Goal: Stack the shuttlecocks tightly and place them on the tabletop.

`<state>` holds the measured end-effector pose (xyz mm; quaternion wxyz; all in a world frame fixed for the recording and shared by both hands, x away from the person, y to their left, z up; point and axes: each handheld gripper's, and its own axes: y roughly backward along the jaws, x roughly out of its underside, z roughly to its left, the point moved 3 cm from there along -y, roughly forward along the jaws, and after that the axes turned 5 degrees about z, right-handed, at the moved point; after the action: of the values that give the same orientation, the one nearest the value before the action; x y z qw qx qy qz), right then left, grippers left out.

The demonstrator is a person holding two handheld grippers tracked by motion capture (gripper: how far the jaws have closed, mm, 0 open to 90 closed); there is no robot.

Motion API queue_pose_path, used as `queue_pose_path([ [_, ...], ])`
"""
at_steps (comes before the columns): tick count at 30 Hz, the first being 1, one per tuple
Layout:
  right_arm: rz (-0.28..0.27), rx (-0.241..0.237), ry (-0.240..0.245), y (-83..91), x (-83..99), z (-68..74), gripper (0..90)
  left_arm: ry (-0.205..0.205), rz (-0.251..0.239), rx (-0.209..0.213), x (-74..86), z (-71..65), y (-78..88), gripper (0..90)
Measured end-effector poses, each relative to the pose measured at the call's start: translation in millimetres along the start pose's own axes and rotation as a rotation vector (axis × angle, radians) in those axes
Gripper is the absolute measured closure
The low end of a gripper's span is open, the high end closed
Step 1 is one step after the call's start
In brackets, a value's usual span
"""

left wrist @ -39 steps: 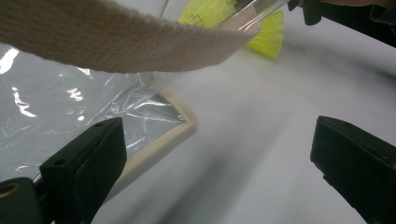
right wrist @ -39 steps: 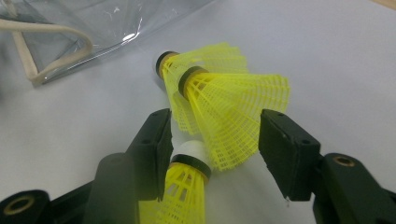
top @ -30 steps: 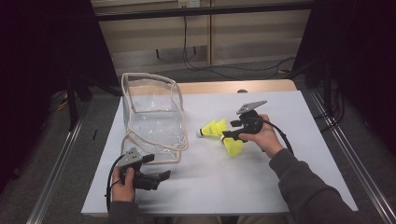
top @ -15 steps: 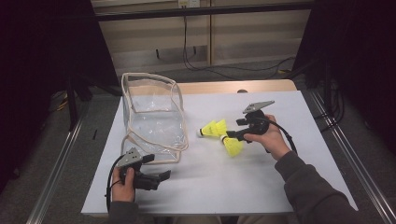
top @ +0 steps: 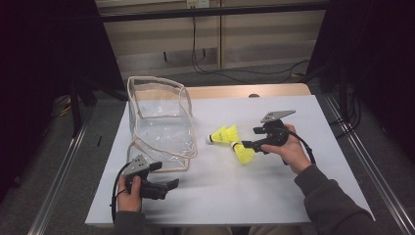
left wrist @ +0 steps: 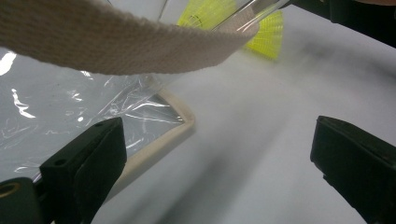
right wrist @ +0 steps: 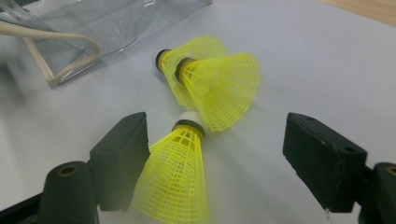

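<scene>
Yellow mesh shuttlecocks (right wrist: 219,88); clear, cream-trimmed bag (top: 159,122)

We see our left gripper (top: 161,187) as a black body with a grey three-cornered plate on top and a black cable looping behind it. Our right gripper (top: 247,145) is alike. Its black jaws are blocky, with small screw holes. Our right sleeve (top: 333,205) is dark grey.

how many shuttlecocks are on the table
3: two shuttlecocks lie overlapping mid-table beside the clear bag; one shuttlecock lies between the open right claw's jaws.
</scene>
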<state>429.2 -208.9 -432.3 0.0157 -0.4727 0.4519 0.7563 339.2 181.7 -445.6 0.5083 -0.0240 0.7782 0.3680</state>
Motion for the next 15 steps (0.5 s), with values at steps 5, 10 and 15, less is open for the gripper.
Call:
queue_pose_path([
  [5,-0.005,0.012,-0.001,4.0,4.3,0.8,21.0,0.0,0.0,0.0,0.0,0.0,-0.1,3.6],
  [10,-0.016,0.006,-0.007,6.1,7.9,2.8,20.0,0.0,0.0,0.0,-0.1,-0.1,0.0,3.6],
  [15,-0.019,0.011,-0.006,8.0,10.8,4.6,19.0,0.0,0.0,0.0,0.0,-0.2,-0.1,3.6],
])
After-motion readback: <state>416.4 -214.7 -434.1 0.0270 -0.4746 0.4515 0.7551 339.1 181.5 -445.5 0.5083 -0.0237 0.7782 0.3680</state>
